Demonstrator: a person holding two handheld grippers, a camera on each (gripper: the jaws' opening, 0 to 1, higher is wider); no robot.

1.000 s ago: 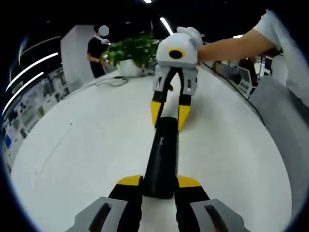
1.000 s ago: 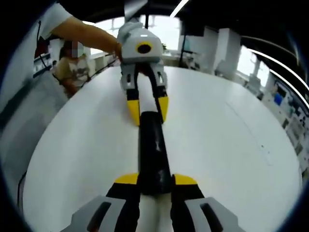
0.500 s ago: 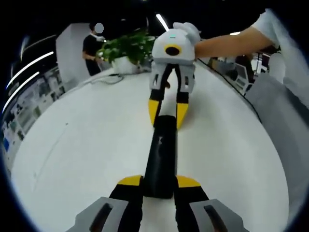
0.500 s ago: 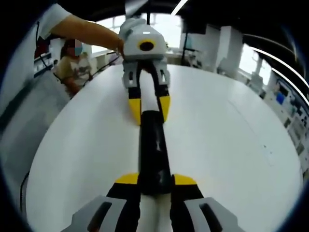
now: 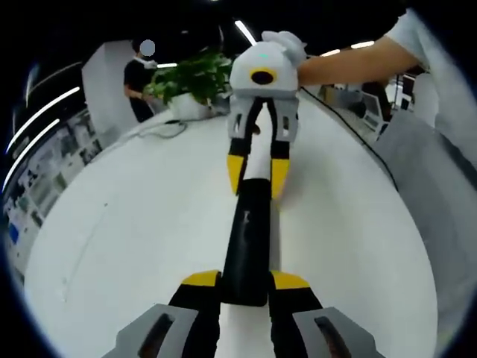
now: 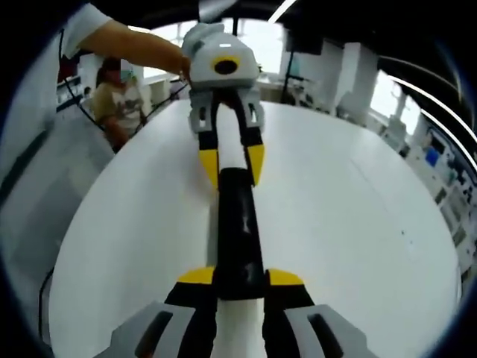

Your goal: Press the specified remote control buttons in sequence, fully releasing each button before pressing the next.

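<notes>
Can't make out any buttons on the remote [image 5: 250, 235], just a dark glossy bar, near end tucked between the left gripper [image 5: 244, 286] tips and far end behind the right gripper [image 5: 257, 170] tips. Same story in the right gripper view: remote [image 6: 237, 233] ends covered by both sets of yellow tips. Far-off plant [image 5: 195, 78] blurry. Person [image 6: 115, 104] at far left too small to read. Table [image 5: 134, 224] cut off at the edges.
</notes>
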